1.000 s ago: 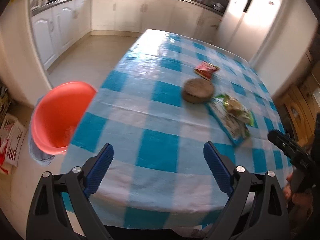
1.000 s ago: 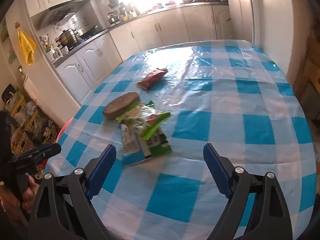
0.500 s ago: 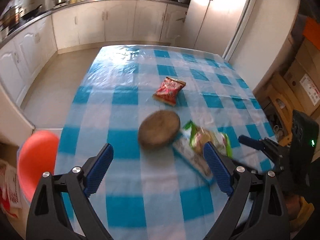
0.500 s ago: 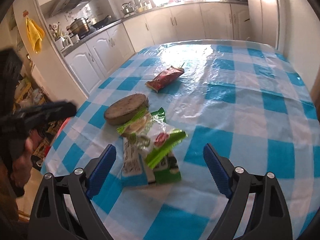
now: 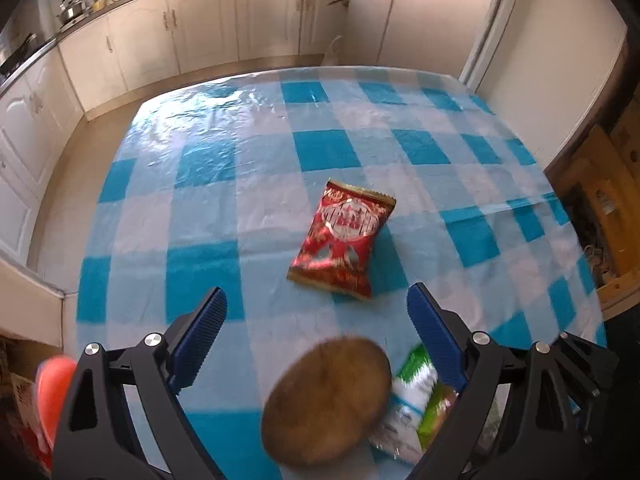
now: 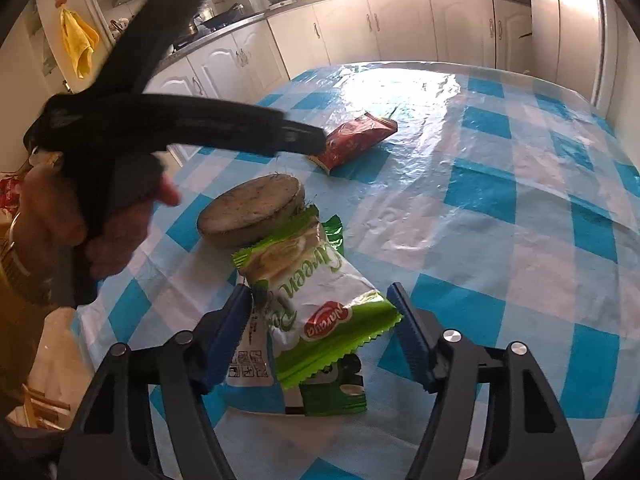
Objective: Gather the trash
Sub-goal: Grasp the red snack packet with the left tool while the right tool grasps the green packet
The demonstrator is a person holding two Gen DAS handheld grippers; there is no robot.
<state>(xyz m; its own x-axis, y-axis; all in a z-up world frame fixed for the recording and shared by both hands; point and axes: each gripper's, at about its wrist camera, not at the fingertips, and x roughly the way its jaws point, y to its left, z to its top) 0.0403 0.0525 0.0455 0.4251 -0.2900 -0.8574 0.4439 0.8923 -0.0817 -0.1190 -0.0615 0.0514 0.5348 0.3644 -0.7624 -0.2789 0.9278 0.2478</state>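
Observation:
A red snack packet (image 5: 344, 240) lies mid-table on the blue checked tablecloth (image 5: 200, 200). My left gripper (image 5: 316, 300) hovers just short of it, open and empty. Below it sit a brown round disc (image 5: 328, 400) and a green wrapper (image 5: 420, 400). In the right wrist view the green wrapper (image 6: 320, 300) lies on another green and white packet (image 6: 332, 392). My right gripper (image 6: 319, 292) straddles the green wrapper and its jaws are closing, with the pads at its edges and no squeeze showing. The left gripper (image 6: 316, 142), held by a hand (image 6: 112, 232), reaches toward the red packet (image 6: 356, 140), past the disc (image 6: 252, 208).
An orange bin (image 5: 52, 392) stands on the floor off the table's near left corner. White kitchen cabinets (image 5: 200, 40) line the far wall. Cardboard boxes (image 5: 608, 208) stand to the right of the table. A yellow cloth (image 6: 78, 42) hangs on the wall.
The left gripper swung from the orange bin across the table toward the red packet. The right gripper moved forward and down over the green wrapper, and its jaws narrowed.

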